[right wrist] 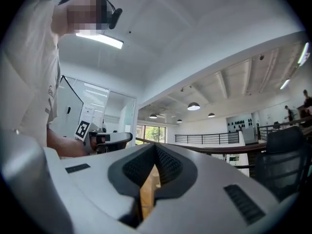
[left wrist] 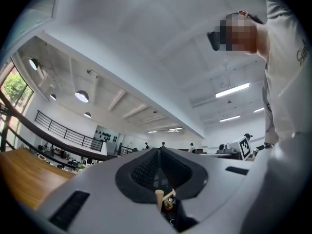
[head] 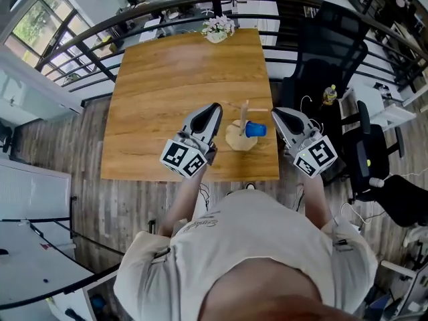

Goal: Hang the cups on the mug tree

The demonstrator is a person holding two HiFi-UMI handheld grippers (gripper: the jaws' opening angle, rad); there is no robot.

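Observation:
A wooden mug tree point(head: 241, 131) stands near the table's front edge, with a blue cup point(head: 255, 130) hanging on its right side. My left gripper point(head: 215, 107) is just left of the tree, tilted upward, jaws shut and empty. My right gripper point(head: 274, 112) is just right of the cup, also shut on nothing. In the left gripper view the closed jaws point(left wrist: 159, 152) point at the ceiling, and the tree's post point(left wrist: 159, 199) shows low through the gap behind the tips. The right gripper view shows its closed jaws point(right wrist: 156, 147) and the wooden table through the gap.
The wooden table point(head: 174, 79) carries a small flower pot point(head: 218, 29) at its far edge. A black office chair point(head: 328, 39) stands to the right of the table, and a dark railing point(head: 134, 15) runs behind it. More chairs and cables lie on the floor at right.

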